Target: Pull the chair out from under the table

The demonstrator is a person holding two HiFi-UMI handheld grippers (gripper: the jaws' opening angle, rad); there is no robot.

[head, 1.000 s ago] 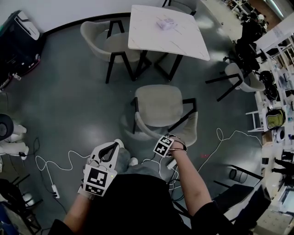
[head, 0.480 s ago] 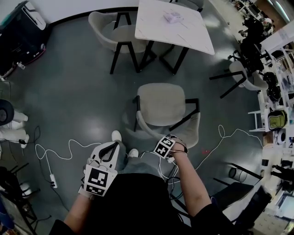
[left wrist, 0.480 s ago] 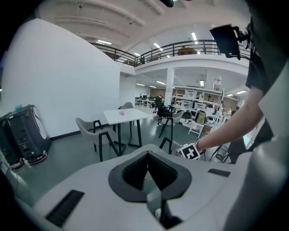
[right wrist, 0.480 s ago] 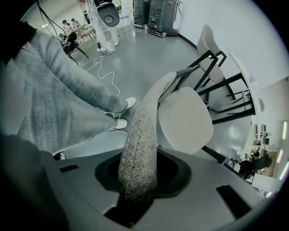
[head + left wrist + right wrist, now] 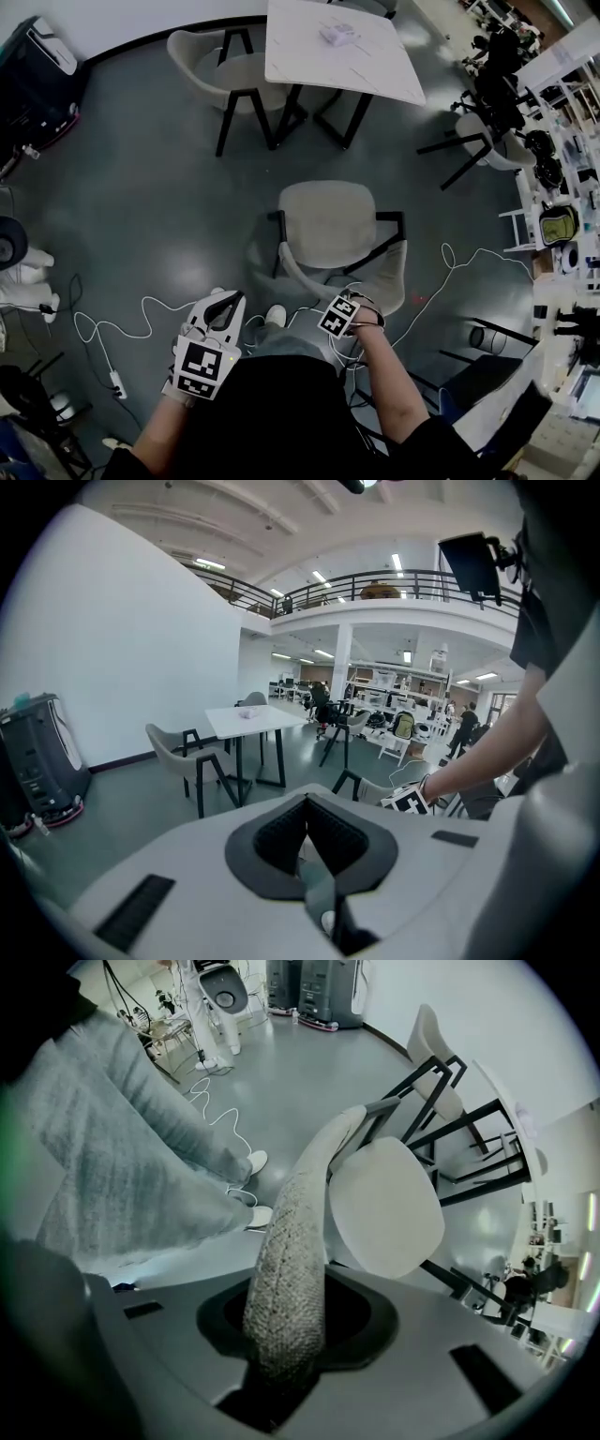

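**Chair clear of the counter, right gripper on its backrest**

The right gripper pointed straight down, its fingers clamped on the top edge of the chair's woven backrest. The chair stood on the grey floor, well apart from the white counter. The left gripper hovered beside the person's leg, fingers together and empty.
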